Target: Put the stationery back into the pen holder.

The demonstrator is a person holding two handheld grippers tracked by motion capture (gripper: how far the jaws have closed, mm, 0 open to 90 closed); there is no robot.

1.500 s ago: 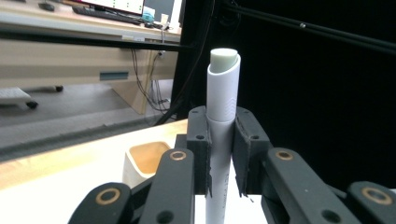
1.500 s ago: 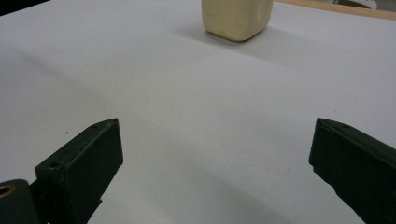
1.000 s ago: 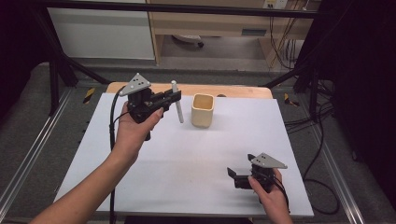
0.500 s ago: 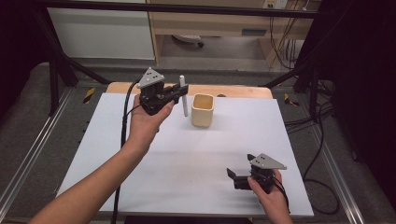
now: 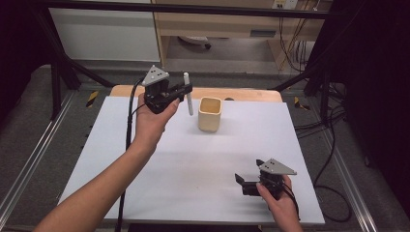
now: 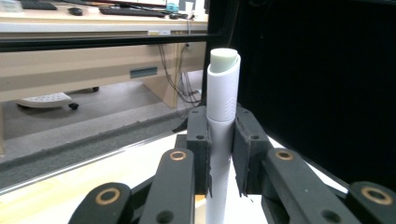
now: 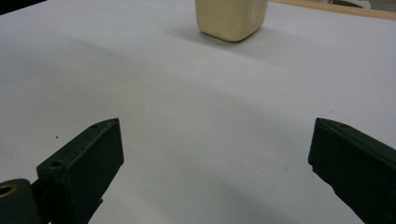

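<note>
— What have you got in your left gripper (image 5: 180, 94)?

— One white marker (image 5: 187, 93), clamped upright between my fingers (image 6: 198, 154). In the left gripper view both pads press flat against its barrel about midway up, and its pale capped end stands above them. That close view gives me the grip; the high view gives me the place: I hold the marker lifted off the table (image 5: 121, 145), just to the left of the cream cup (image 5: 210, 114) and apart from it, its lower end level with the cup's rim.

— And the cup itself?

— One cup, square-sided with rounded corners, standing upright near the far edge of the white table. The high view looks into its open mouth; I think it is empty, though the inside is too shaded to be sure. My right gripper view catches its lower part (image 7: 232, 18) far off across the bare white sheet.

— Your right gripper (image 5: 245, 182)?

— It sits low at the near right corner of the table, well apart from cup and marker. In its own view the two black fingers (image 7: 81, 161) stand spread wide with nothing between them but table.

— So the count?

— Two grippers, one in each hand; one marker, in the left; one cup on the table. In the high view a black cable (image 5: 128, 125) trails from the left gripper down along my forearm.
</note>
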